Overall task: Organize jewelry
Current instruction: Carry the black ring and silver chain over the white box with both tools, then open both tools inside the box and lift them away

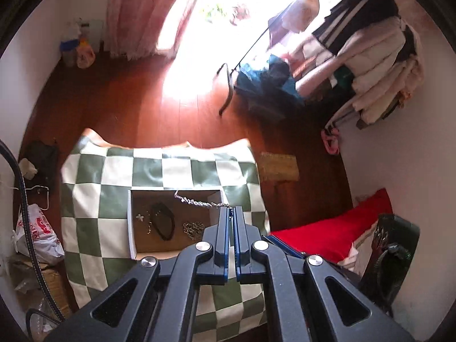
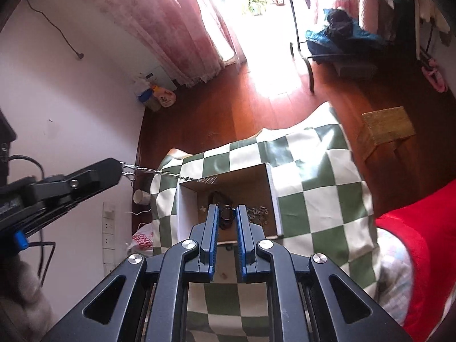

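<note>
A cardboard box [image 1: 134,225] with a white rim sits on a green-and-white checked cloth [image 1: 94,176]. In it lie a black bracelet [image 1: 164,221], a small white flower piece [image 1: 139,217] and a silver chain heap [image 1: 193,229]. My left gripper [image 1: 231,210] is shut on a twisted silver chain [image 1: 196,201] that hangs over the box's far right corner. In the right wrist view the left gripper [image 2: 119,171] holds the chain [image 2: 159,172] above the box [image 2: 273,191]. My right gripper [image 2: 227,211] holds a dark ring [image 2: 227,213] between its fingers over the box.
The cloth covers a low table on a red wooden floor. A red cushion [image 1: 336,230] lies to the right. A small woven stool [image 2: 387,128] stands beyond the table. A clothes rack [image 1: 356,57] and plastic bags [image 1: 37,233] line the room's edges.
</note>
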